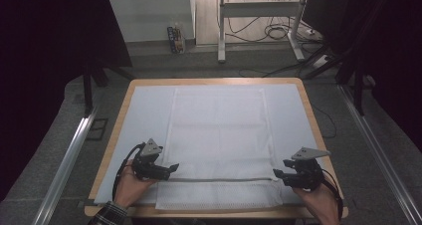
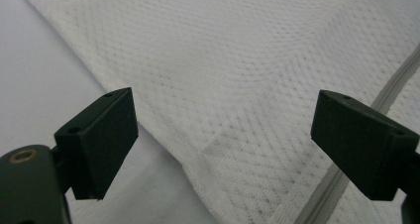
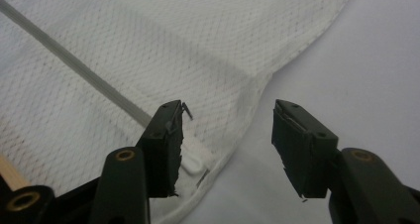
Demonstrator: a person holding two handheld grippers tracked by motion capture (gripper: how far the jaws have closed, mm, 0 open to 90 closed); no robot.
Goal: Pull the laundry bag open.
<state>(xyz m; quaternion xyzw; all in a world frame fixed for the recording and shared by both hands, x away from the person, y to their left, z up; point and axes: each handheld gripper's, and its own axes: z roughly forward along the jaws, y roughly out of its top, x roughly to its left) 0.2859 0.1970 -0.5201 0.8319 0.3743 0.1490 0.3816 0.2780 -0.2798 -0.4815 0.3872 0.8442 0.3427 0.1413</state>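
A white mesh bag (image 1: 219,130) lies flat on the sheet-covered table, with a grey zipper (image 1: 224,179) running across it near the front edge. My left gripper (image 1: 174,168) hovers at the zipper's left end, jaws wide open. In the left gripper view the gripper (image 2: 223,135) has mesh (image 2: 237,50) and the bag's hem below the gap, and the zipper (image 2: 341,179) passes by the right jaw. My right gripper (image 1: 276,174) stands open at the bag's right edge. In the right gripper view the gripper (image 3: 228,135) straddles the hem, with the white zipper pull (image 3: 194,159) beside the left jaw. Nothing is pinched.
A pale sheet (image 1: 144,115) covers the wooden table (image 1: 115,130). Metal rails run along the floor at the left (image 1: 69,160) and right (image 1: 378,150). A desk frame (image 1: 221,31) and loose cables (image 1: 273,31) stand beyond the far edge.
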